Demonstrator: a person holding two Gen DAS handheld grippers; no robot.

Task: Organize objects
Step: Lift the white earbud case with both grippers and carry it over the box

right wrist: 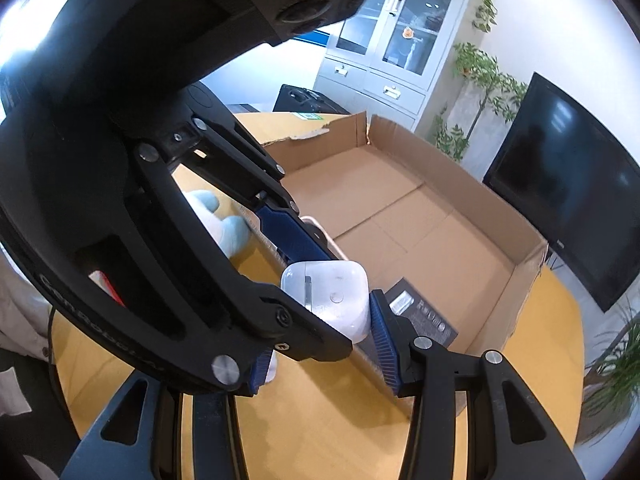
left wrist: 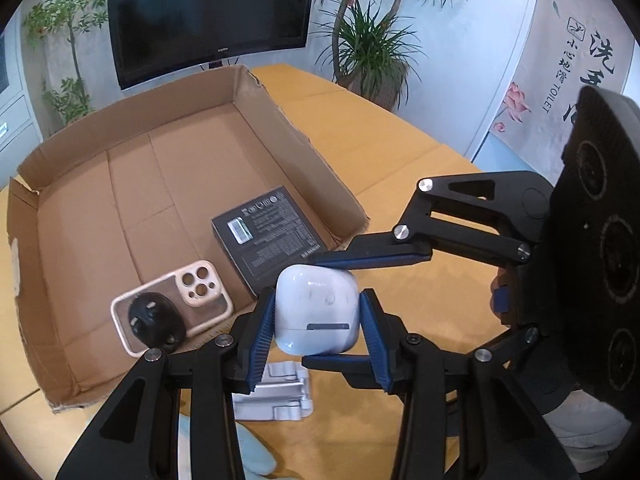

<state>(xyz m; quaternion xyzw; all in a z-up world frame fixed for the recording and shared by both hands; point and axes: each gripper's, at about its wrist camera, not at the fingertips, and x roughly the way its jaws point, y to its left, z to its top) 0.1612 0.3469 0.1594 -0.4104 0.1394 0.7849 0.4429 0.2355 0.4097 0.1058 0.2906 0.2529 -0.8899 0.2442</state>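
Note:
A white earbud case [left wrist: 318,312] is held in the air by both grippers, just outside the near right corner of a shallow cardboard box [left wrist: 280,120]. My left gripper [left wrist: 318,322] grips its left and right sides. My right gripper [left wrist: 332,308] comes in from the right and clamps its top and bottom. In the right wrist view the case [right wrist: 332,300] sits between the right gripper's [right wrist: 324,336] blue pads, with the left gripper's finger [right wrist: 292,236] across it. In the box lie a black printed carton [left wrist: 268,236] and a pink phone case [left wrist: 168,308] with a black round object [left wrist: 154,320] on it.
A silver folding stand [left wrist: 276,396] lies on the yellow table [left wrist: 400,152] under the grippers, beside a pale blue plush toy [left wrist: 252,448]. A TV [left wrist: 208,12] and plants stand behind the table. A grey cabinet [right wrist: 392,52] is at the back in the right wrist view.

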